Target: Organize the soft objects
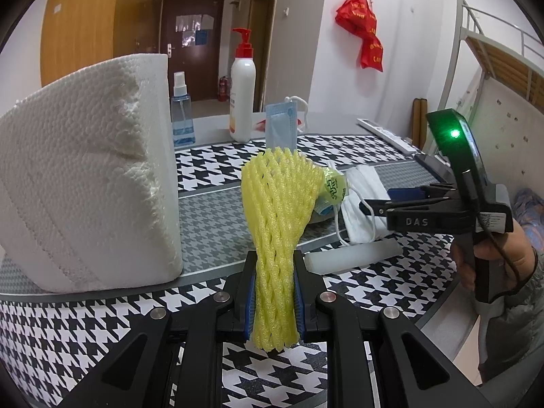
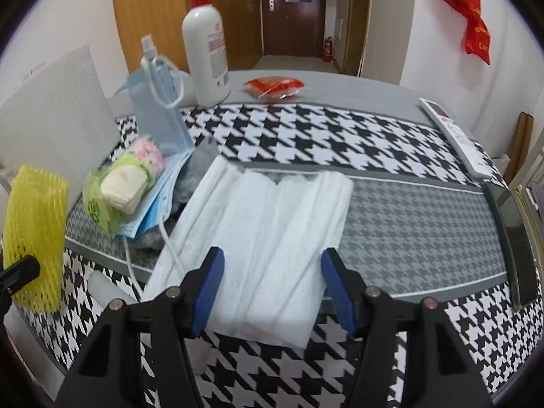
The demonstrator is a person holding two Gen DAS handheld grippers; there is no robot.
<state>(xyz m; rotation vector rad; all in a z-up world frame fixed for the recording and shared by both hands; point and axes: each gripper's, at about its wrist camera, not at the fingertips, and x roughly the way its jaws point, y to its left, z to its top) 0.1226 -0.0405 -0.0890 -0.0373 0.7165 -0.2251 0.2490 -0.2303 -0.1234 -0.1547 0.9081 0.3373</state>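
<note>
Left wrist view: left claw (image 1: 273, 292) clenched on yellow foam net (image 1: 277, 227), gripped at its lower third. Net's long axis runs upright along the claw's line, flared open end pointing up and away from the camera, pinched waist between the blue pads (image 1: 250, 301), short tail hanging out below. Net is held above the desk (image 1: 217, 217), not touching it. Paper towel roll (image 1: 85, 173) stands on the desk just left of the net. Behind it: white pump bottle (image 1: 242, 97), clear spray bottle (image 1: 182, 115), blue mask (image 1: 280, 125) upright.

Right claw (image 2: 272, 289) released, pads apart, nothing gripped. White mask (image 2: 261, 248) lies flat on the desk under and between its fingers, long axis running from near the camera toward the far desk edge, ear loop (image 2: 170, 248) trailing at its left side. Pads not pressing on it. Left of it: green tissue pack (image 2: 115, 190) resting on a blue mask pile (image 2: 159, 204). Remote (image 2: 454, 136) and phone (image 2: 513, 244) at the right desk edge, well apart from the mask.

A hand (image 1: 493, 258) holds the right claw's handle.
</note>
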